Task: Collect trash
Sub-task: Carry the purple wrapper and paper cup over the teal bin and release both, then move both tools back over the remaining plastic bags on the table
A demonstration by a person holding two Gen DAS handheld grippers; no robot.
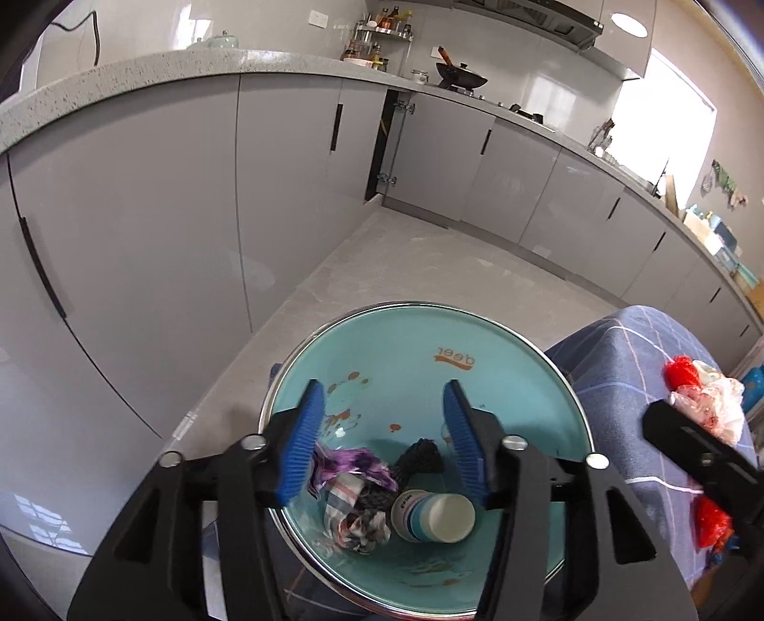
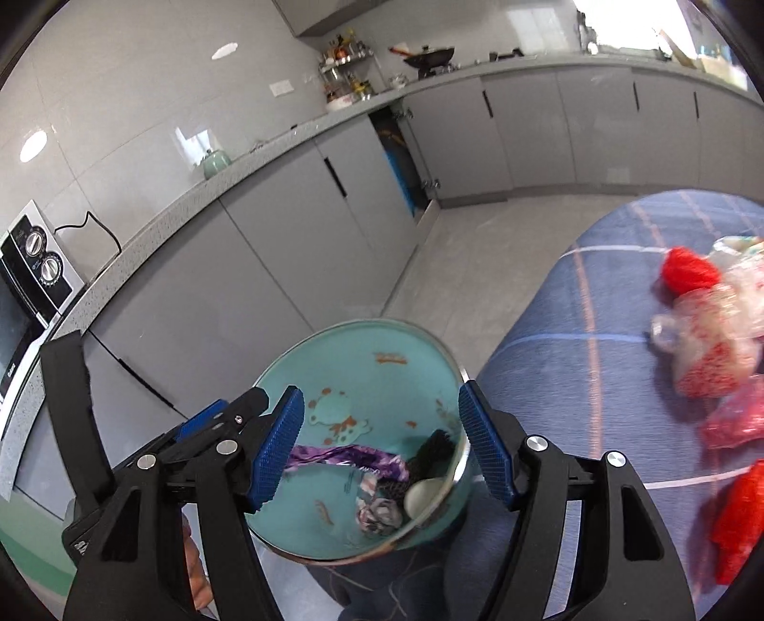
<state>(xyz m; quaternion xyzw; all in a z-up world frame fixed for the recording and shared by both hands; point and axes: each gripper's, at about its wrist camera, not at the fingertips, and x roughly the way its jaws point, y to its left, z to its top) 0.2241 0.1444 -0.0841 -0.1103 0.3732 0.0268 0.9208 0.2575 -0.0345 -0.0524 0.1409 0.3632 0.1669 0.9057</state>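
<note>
Teal bin (image 1: 501, 344) directly under open left hand-held gripper (image 1: 382, 439).

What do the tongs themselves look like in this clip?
Both match: the left tongs and right tongs have matte black angular plastic arms, silver round bolt heads at the joints, and blue ribbed rubber pads on the fingers. No cables or sleeves show. Markings on the bodies are unreadable.

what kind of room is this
A home kitchen, by the look of it: a wok sits on the stove, a spice rack stands on the grey countertop, and cabinets run along the walls.
</note>
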